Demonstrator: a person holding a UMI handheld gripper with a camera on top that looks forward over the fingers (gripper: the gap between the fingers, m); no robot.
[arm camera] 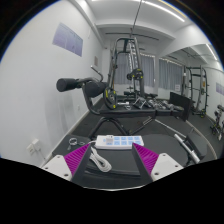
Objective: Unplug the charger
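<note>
A white power strip (pixel 113 140) lies on a dark bench pad (pixel 112 162), just ahead of my fingers. From it a white cable with a small charger plug (pixel 101 156) curls back over the pad and ends between my fingers. My gripper (pixel 112 164) is open, its purple pads (pixel 79 159) wide apart at either side of the cable, touching nothing. Which socket the charger sits in is too small to tell.
This is a gym room. A black weight rack and cable machine (pixel 128 70) stand beyond the bench, with a padded roller (pixel 83 86) to the left. White walls with framed posters (pixel 68 41) run along the left; windows with blinds (pixel 192 78) are at the right.
</note>
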